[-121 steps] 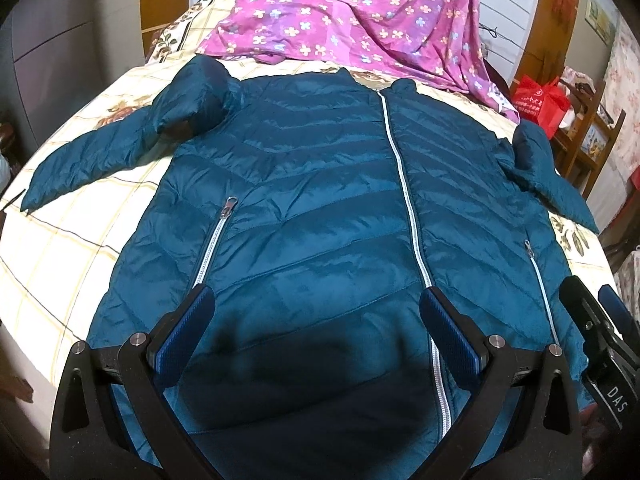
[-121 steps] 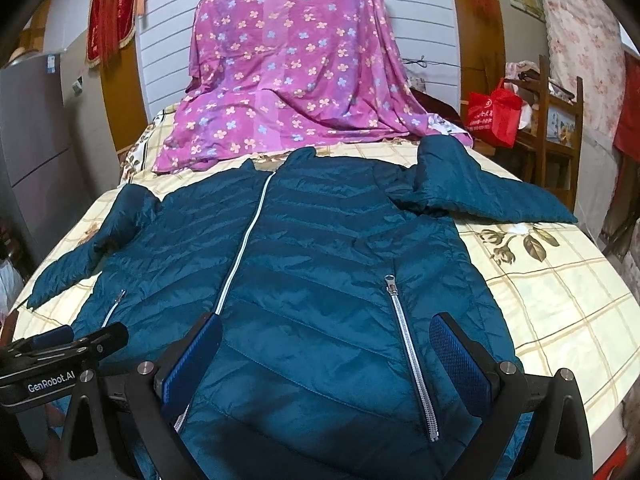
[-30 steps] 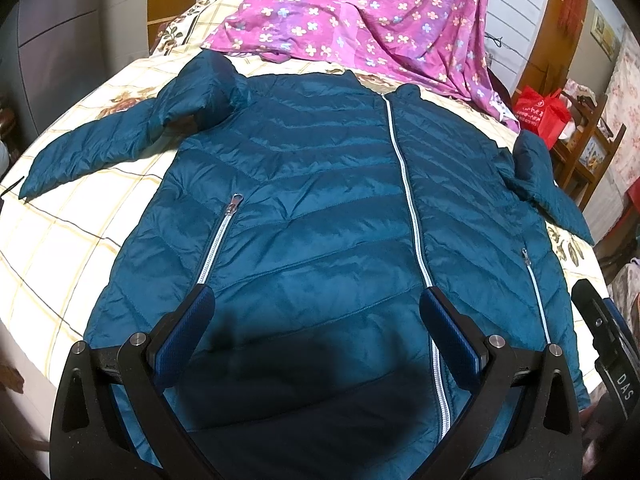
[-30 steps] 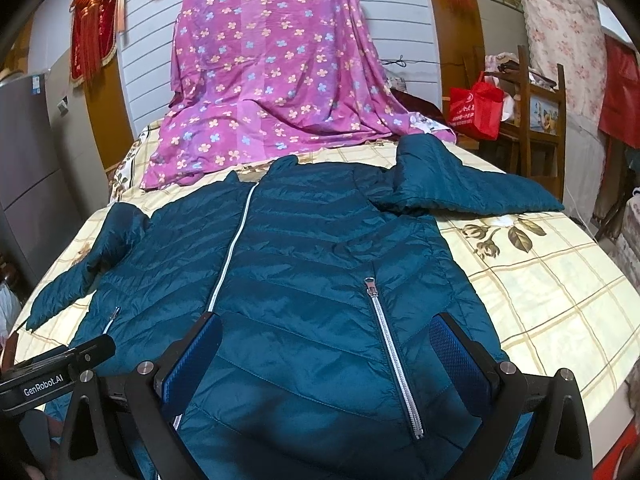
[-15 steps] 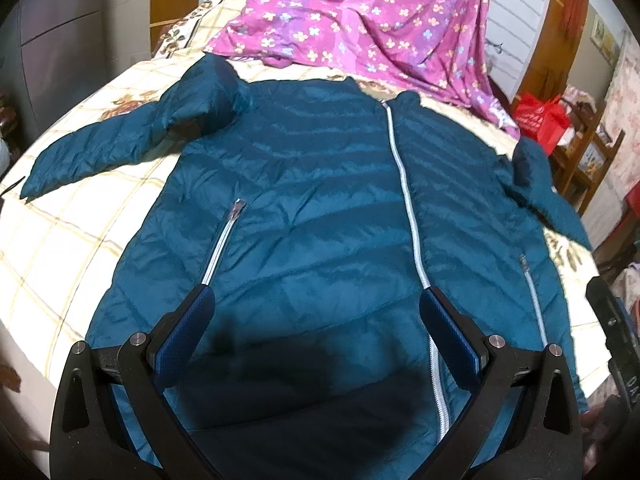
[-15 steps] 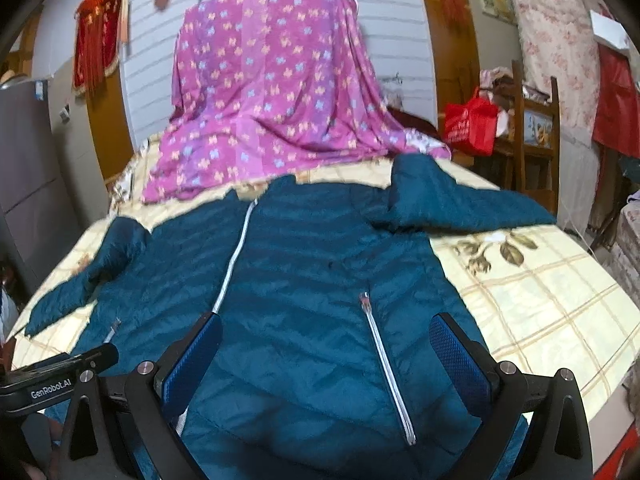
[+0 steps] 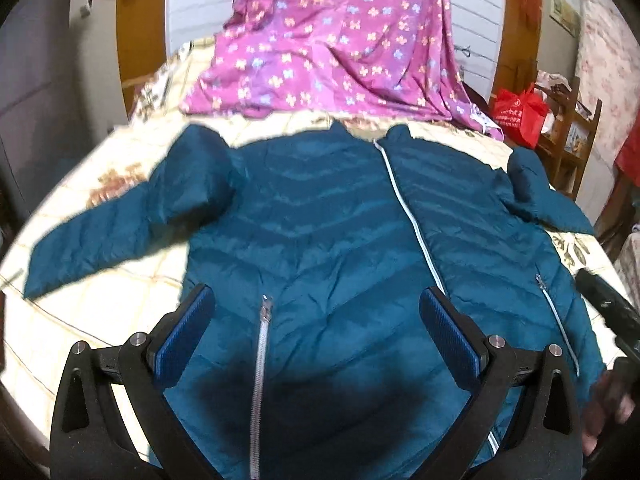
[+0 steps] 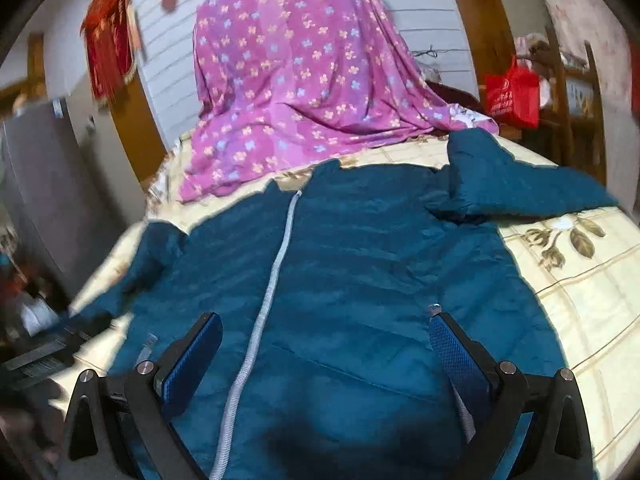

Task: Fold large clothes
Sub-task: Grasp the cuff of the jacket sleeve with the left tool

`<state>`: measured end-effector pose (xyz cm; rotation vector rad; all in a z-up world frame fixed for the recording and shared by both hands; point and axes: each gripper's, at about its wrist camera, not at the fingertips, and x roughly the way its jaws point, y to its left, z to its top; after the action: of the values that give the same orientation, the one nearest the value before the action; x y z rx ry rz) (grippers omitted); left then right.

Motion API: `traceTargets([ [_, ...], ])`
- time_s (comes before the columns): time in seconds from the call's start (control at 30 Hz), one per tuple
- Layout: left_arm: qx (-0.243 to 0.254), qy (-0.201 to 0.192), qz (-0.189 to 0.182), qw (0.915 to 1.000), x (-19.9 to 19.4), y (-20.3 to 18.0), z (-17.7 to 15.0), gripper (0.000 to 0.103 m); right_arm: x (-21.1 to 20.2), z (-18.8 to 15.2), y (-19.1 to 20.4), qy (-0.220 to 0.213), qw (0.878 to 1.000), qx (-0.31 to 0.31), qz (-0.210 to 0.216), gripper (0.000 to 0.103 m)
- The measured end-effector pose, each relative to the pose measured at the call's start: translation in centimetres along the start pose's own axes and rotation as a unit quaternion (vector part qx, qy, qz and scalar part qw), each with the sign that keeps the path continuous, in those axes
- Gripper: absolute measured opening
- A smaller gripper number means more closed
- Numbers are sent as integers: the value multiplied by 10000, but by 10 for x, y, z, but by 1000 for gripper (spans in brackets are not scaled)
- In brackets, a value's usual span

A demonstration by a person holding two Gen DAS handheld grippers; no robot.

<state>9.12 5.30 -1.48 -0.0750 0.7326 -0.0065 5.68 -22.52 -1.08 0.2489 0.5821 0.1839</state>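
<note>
Teal jacket (image 7: 320, 240), spread flat and zipped on the bed (image 7: 100, 312) (frames blurred), unfolded; I held left gripper (image 7: 316, 328) and right gripper (image 8: 326, 344) wide, empty; next, probably a sleeve (image 7: 120, 220).

Home bedroom: bed (image 7: 120, 292) under patterned sheet, floral cloth (image 8: 296, 80), cluttered shelf (image 7: 576, 136).

bed (image 7: 120, 312) bearing jacket (image 7: 340, 240), purple sheet (image 7: 340, 40)

Both fisheye views are evenly lit indoors, with straight lines bowing and black vignette at the corners. A soft dark shadow pools on the teal jacket (image 7: 320, 240) nearest the lens. The right wrist view is smeared by motion blur, worst along its left edge.
</note>
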Motion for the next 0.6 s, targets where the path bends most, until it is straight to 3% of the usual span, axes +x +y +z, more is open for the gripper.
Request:
traceTargets([
  [0.07, -6, 150, 150, 9998, 9, -2, -3, 103, -5, -2, 2, -124, 9997, -89, -216, 103],
  [0.17, -46, 343, 412, 9986, 28, 8, -8, 103, 2, -6, 7, 39, 9994, -256, -233, 103],
  [0.3, -546, 625, 648, 9944, 48, 53, -14, 103, 9, -10, 9, 212, 9992, -312, -147, 103],
  [0.47, -1317, 644, 1103, 9830, 46, 150, -8, 103, 10, -16, 12, 305, 9988, -388, -24, 103],
  [0.6, -2057, 674, 1551, 9639, 41, 246, -1, 103, 11, -18, 17, 368, 9982, -482, 0, 103],
])
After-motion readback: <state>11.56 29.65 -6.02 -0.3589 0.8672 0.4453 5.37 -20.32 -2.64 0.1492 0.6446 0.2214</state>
